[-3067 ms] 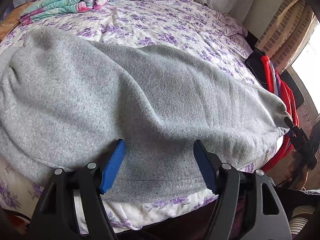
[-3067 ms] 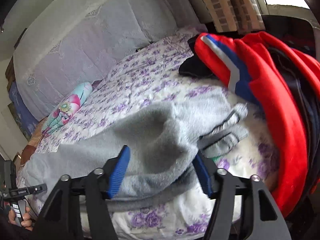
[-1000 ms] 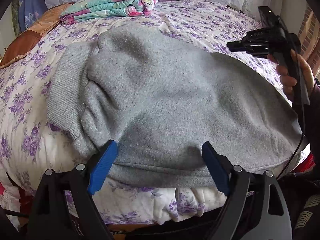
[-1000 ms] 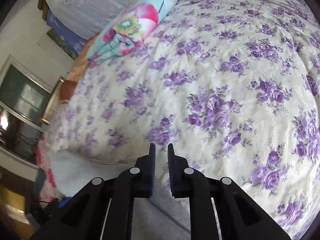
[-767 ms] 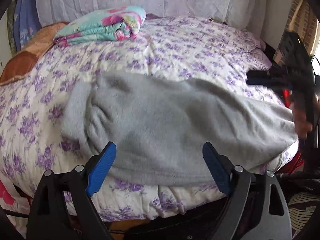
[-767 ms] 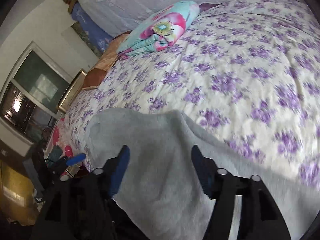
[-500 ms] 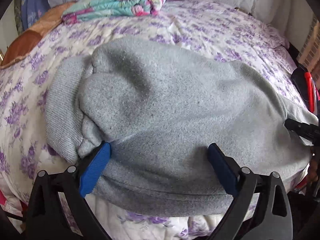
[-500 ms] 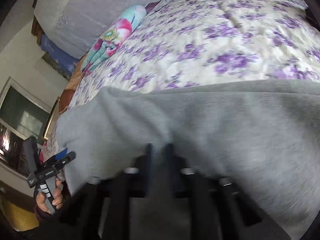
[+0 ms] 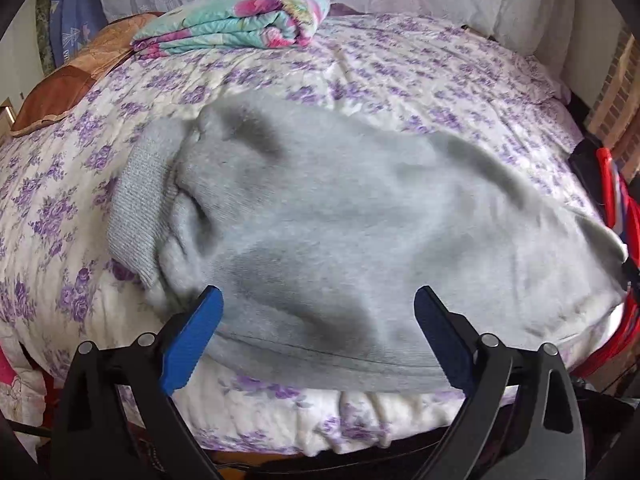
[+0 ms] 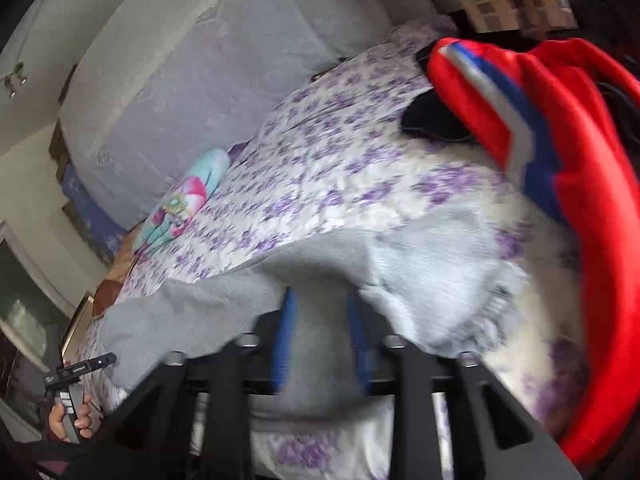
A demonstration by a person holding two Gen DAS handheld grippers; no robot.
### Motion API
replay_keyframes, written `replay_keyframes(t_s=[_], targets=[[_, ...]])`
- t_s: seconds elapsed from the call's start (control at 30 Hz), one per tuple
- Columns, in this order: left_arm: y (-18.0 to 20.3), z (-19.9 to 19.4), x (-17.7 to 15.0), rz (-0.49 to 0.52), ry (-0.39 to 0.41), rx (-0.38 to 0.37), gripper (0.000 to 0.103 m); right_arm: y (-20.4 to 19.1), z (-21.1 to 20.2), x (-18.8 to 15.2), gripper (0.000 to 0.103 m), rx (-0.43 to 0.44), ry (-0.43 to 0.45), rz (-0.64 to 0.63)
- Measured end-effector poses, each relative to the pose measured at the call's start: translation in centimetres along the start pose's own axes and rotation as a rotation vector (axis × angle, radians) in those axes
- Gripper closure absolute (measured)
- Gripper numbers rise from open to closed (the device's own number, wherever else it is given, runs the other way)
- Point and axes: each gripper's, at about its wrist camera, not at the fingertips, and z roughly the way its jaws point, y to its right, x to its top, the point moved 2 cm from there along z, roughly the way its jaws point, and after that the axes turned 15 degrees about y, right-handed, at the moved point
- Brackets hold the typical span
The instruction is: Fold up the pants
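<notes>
The grey sweatpants (image 9: 340,232) lie across the near edge of the bed, ribbed band (image 9: 136,208) at the left. My left gripper (image 9: 316,320) is open and empty, its blue pads either side of the near fabric edge. In the right wrist view the pants (image 10: 248,304) spread to the lower left. My right gripper (image 10: 320,336) is blurred, its pads a little apart with grey fabric between them; the grip is unclear. The left gripper (image 10: 80,368) shows there at far left in a hand.
The bed has a white cover with purple flowers (image 9: 420,80). A folded floral blanket (image 9: 236,20) lies at the far side. A red, white and blue garment (image 10: 560,152) and a black item (image 10: 432,120) sit at the bed's right end.
The right gripper swung from the pants' left part to their right end and its pads have parted a little. The left gripper stayed open at the near edge.
</notes>
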Motion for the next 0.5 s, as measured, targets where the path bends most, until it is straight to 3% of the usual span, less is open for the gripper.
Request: replay_keyframes(t_s=[0.03,0.07,0.17,0.23,0.37,0.4,0.43,0.47,0.5], targets=[[1.1,-0.9,0.4,0.004,0.024,-0.038,0.009,0.8,-1.5,-0.3,0.033,-0.013,0.015,0.054],[2.2,-1.5,0.7,0.015,0.049,-0.070,0.009,1.8,-2.4,-0.9,0.029,-0.031,0.010,0.097],[5.4,-2.2,1.2,0.048,0.083,-0.160,0.009,3.7,-1.7,-3.3,0.029,-0.009,-0.049,0.209],[6.9,-1.2,1.1,0.064,0.067,-0.188,0.009,4.4,-0.7,-4.2,0.029,0.020,-0.030,0.271],[7.1,1.9,0.1,0.019,-0.008,-0.208,0.009,3.3,1.8,-4.1,0.030,0.042,0.035,0.202],[6.8,2.7,-0.4,0.004,-0.026,-0.196,0.009,3.0,2.2,-4.0,0.039,0.015,0.046,0.183],[6.1,3.4,-0.9,-0.020,-0.048,-0.183,0.009,3.2,2.4,-3.7,0.076,0.017,0.056,0.187],[5.4,3.8,-1.4,-0.052,-0.060,-0.191,0.009,3.3,2.4,-3.3,0.082,0.025,0.055,0.196],[4.9,3.8,-1.7,-0.079,-0.059,-0.211,0.009,2.9,1.9,-2.8,0.082,0.013,0.074,0.176]])
